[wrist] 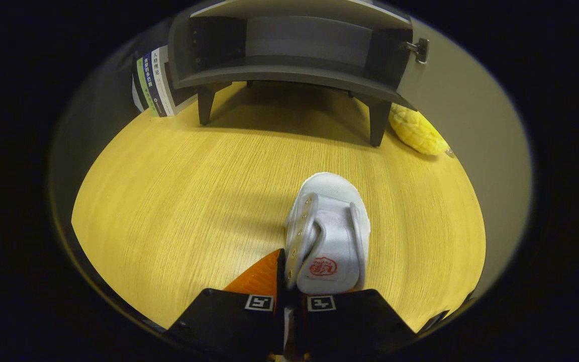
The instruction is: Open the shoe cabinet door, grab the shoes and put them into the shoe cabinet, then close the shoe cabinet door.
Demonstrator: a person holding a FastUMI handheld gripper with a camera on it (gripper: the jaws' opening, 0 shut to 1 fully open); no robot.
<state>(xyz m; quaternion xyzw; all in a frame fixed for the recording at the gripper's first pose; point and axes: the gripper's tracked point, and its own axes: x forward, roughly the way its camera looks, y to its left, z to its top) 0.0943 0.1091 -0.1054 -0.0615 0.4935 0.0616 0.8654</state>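
The heel of the shoe [328, 231] is hidden behind the gripper [289, 279]; the fingertips themselves are hard to make out, since the shoe's side covers one and only a wedge of the left finger [259, 275] shows beside the eyelet edge; the cabinet's [289, 50] top is cut off, and its inside is too dark to tell what lies in it; the door [463, 136] stands swung wide at the right, its far edge lost from sight. The fingers are drawn close together with a narrow gap, and the shoe's eyelet flap sits in that gap; they seem clenched on it, though contact on the right side cannot be told for sure. The white shoe points its toe away from the fingers toward the cabinet, just ahead of them, over the wooden table [179, 201]; whether it rests on the table or hangs above it cannot be told. Books [153, 83] stand left of the cabinet; a yellow toy fruit [416, 131] lies by its right leg.
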